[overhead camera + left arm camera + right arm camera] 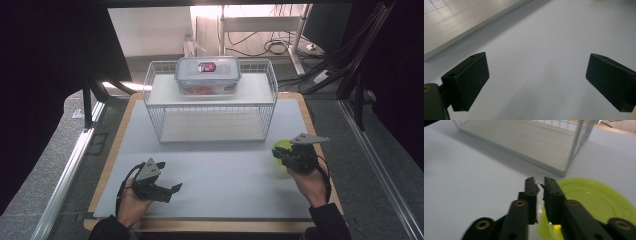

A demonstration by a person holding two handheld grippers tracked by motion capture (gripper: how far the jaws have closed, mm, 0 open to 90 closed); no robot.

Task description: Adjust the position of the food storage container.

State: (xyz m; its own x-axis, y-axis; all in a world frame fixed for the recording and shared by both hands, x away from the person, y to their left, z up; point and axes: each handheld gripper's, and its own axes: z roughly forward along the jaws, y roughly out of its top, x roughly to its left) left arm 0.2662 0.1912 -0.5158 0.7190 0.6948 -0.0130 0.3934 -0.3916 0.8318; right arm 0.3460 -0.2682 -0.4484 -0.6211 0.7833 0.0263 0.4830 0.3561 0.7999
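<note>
Right hand-held gripper [539,185] clenched on green plate's [596,202] rim, left hand-held gripper [536,82] released wide over bare table [225,170]

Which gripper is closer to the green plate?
Right. The right gripper sits over the green plate, jaws closed on its rim. The left gripper is far across the table, open.

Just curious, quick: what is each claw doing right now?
Left gripper: open, holding nothing, over the white mat.
Right gripper: shut on the green plate rim.
</note>
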